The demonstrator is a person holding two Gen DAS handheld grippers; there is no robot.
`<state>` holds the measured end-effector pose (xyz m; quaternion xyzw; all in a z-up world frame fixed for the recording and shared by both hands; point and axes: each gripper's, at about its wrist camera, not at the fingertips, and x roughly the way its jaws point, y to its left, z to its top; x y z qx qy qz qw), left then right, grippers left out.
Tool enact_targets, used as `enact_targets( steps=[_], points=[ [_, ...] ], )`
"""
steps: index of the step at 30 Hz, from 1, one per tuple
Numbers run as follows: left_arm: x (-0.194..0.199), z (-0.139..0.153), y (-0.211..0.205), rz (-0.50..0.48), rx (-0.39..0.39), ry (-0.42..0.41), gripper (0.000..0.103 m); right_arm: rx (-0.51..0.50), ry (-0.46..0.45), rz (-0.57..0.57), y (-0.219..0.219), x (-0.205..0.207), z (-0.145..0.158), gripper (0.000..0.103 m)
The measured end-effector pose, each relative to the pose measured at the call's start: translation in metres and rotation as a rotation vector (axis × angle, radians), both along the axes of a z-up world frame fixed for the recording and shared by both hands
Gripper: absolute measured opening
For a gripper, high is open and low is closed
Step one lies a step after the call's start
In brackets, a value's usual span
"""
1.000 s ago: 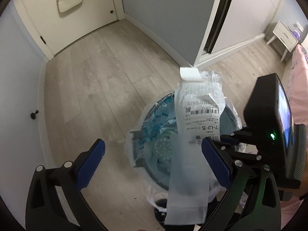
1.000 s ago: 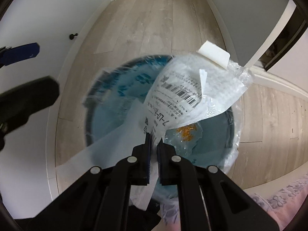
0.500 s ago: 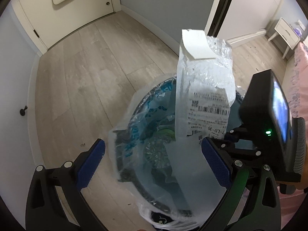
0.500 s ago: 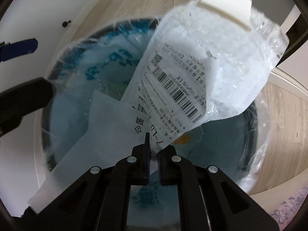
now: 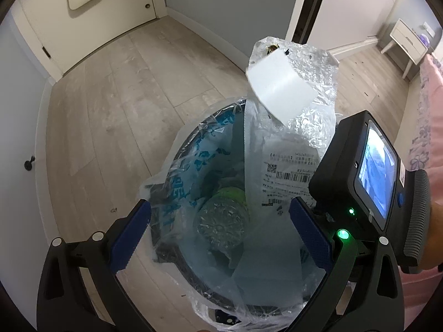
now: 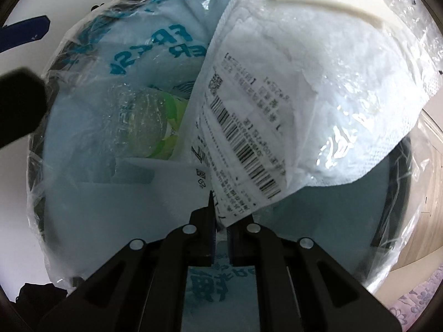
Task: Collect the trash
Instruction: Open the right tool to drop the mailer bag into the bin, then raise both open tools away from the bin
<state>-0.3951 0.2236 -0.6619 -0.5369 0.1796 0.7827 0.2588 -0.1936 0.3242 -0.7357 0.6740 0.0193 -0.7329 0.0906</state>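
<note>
Looking down from my left side first: the left gripper [image 5: 220,238] has its blue-padded jaws spread wide with nothing between them, hanging right over the near rim of the trash bin [image 5: 180,149]. The bin is lined with a clear plastic liner [image 5: 157,185] with blue printing, and there's a crumpled clear plastic bottle [image 5: 221,221] with a green label sitting inside. Moving right, the bubble mailer [image 5: 290,138] with its barcode shipping label stands up out of the bin mouth, its white flap [image 5: 279,88] at the top. Its lower end dips below the rim.

Over on my right, the right gripper [image 6: 220,227] is pinched nearly shut on the bottom edge of that mailer, pointing straight down into the bin. Far right there's a white nightstand [image 5: 407,44] and a bit of pink floral bedding [image 5: 426,127].
</note>
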Motion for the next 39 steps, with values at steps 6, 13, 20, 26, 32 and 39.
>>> enact_targets(
  steps=[6,13,20,26,32,39],
  points=[
    [0.003,0.005,0.0,0.003,0.0,-0.001,0.097,0.01,0.016,-0.008,-0.01,-0.002,0.008,0.011],
    [0.006,0.012,0.001,0.0,0.01,0.003,0.097,-0.003,0.052,-0.003,-0.016,0.001,0.027,0.047],
    [0.01,0.032,-0.005,-0.004,0.023,0.017,0.097,-0.011,0.111,-0.003,-0.021,0.005,0.055,0.09],
    [0.013,0.059,-0.012,0.032,0.054,0.014,0.097,-0.001,0.163,-0.029,-0.024,0.017,0.085,0.096],
    [0.02,0.094,-0.014,0.044,0.066,0.025,0.097,0.034,0.163,-0.047,-0.023,0.028,0.115,0.096],
    [0.026,0.165,-0.018,0.066,0.076,0.045,0.097,0.049,0.186,-0.079,-0.015,0.04,0.179,0.096]
  ],
)
